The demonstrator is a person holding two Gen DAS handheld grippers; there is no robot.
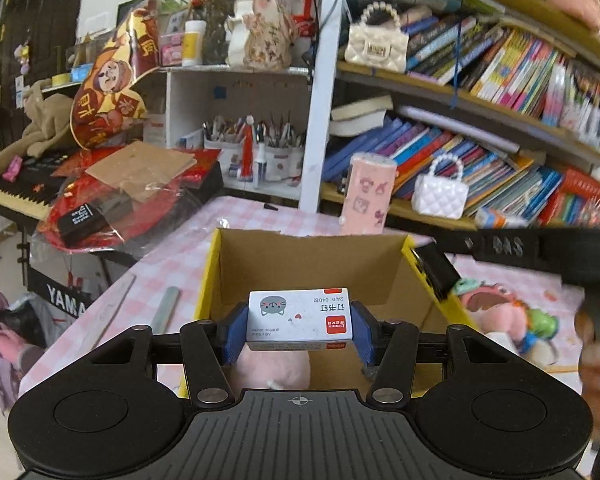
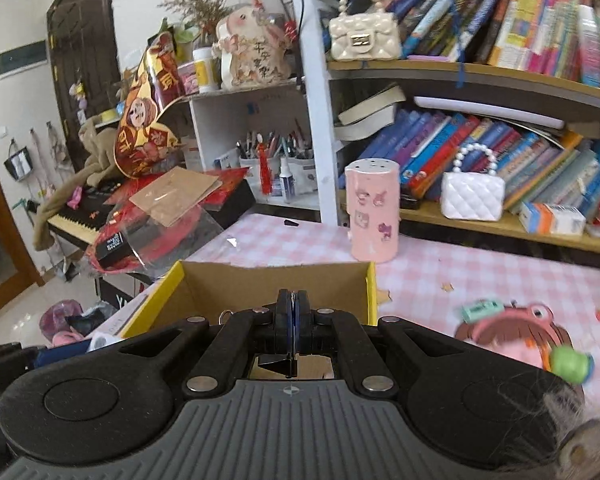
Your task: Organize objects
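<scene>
My left gripper (image 1: 300, 326) is shut on a small white staple box (image 1: 300, 318) with a grey cat face and a red label. It hangs over the open cardboard box (image 1: 384, 256) with yellow outer walls. A pink plush thing (image 1: 276, 368) lies inside that box below the staple box. My right gripper (image 2: 293, 300) is shut with nothing between its blue pads and sits above the near part of the same cardboard box (image 2: 236, 280). In the left wrist view the right gripper (image 1: 436, 268) shows as a blurred black shape at the box's right wall.
A pink canister (image 2: 374, 216) stands on the pink checked tablecloth (image 2: 460, 276) behind the box. A pink plush toy with a green ball (image 2: 520, 336) lies at the right. Bookshelves (image 2: 500, 80) and a white handbag (image 2: 472, 196) fill the back; a cluttered keyboard (image 1: 16, 196) stands left.
</scene>
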